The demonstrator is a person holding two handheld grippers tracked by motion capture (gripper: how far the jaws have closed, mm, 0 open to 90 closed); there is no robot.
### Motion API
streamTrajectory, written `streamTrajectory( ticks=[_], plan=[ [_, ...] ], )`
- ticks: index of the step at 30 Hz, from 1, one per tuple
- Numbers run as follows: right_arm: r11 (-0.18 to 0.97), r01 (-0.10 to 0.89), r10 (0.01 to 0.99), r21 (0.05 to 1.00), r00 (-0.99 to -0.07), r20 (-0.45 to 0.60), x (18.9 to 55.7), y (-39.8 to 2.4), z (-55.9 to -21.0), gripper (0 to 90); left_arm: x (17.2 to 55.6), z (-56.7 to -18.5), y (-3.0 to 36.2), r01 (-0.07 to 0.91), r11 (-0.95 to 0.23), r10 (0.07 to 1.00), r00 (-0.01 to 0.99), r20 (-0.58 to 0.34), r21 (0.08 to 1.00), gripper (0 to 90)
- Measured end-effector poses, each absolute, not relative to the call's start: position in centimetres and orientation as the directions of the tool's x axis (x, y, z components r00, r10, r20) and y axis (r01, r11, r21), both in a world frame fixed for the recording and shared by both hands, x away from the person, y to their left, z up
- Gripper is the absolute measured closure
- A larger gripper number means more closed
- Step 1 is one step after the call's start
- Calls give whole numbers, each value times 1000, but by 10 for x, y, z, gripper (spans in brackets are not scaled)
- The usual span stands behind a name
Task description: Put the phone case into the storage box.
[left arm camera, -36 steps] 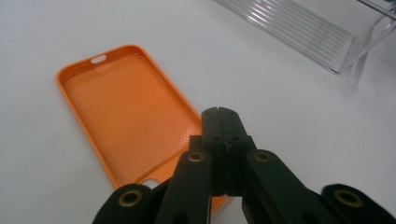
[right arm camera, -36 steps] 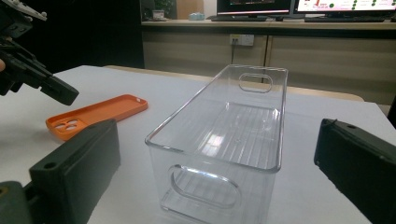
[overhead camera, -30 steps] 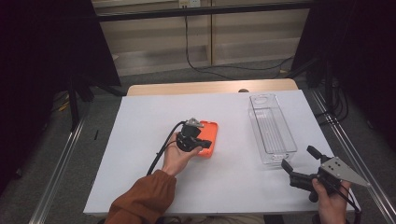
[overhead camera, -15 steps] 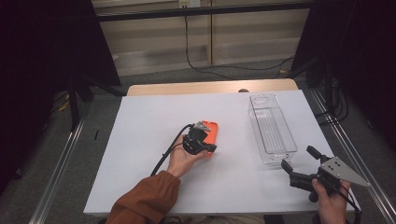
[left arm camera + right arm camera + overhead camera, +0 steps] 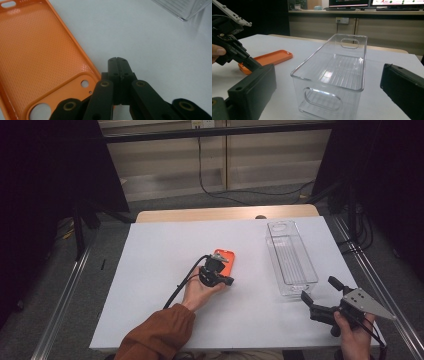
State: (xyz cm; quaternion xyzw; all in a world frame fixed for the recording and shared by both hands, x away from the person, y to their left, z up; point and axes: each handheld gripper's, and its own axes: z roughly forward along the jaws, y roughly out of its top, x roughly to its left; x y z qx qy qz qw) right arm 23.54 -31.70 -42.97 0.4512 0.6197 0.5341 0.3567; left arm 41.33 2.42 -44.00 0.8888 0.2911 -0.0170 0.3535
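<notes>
Noted orange phone case [image 5: 37, 57] lying flat, hollow side up, mid-table [image 5: 160, 270], well apart from clear bin [image 5: 298, 290] at right. Found left gripper [image 5: 116, 60] with jaws pressed fully together, gripping nothing, tips down on bare white surface just beside the case's right rim, near the camera-hole corner. Found right gripper [image 5: 320, 289] parked near the bin's near end, jaws spread wide, also empty. Judged step in hand: getting hold of the case with left gripper, probably for transfer to bin. Advised for a clean pick: open jaws first, since no purchase possible while clamped; straddle the raised side wall, one jaw inside the hollow and one outside; bite at mid-length of the long edge rather than at the thin corner by the cut-out, to limit flex and swing. Expected soft, bendy rim, so firm squeeze, slow lift, case kept close to level. Flagged risk of merely pushing the case across the smooth tabletop if approached from the side with closed tips. Suggested keeping right gripper ready to steady the bin.
</notes>
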Motion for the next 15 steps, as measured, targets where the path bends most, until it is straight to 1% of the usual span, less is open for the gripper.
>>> streamTrajectory(
  ticks=[15],
  plan=[
    [20,178,940,984,-338,42,235,-317,-430,0,415,-439,29,536,-585,509,827,-239,609,900]
  ],
)
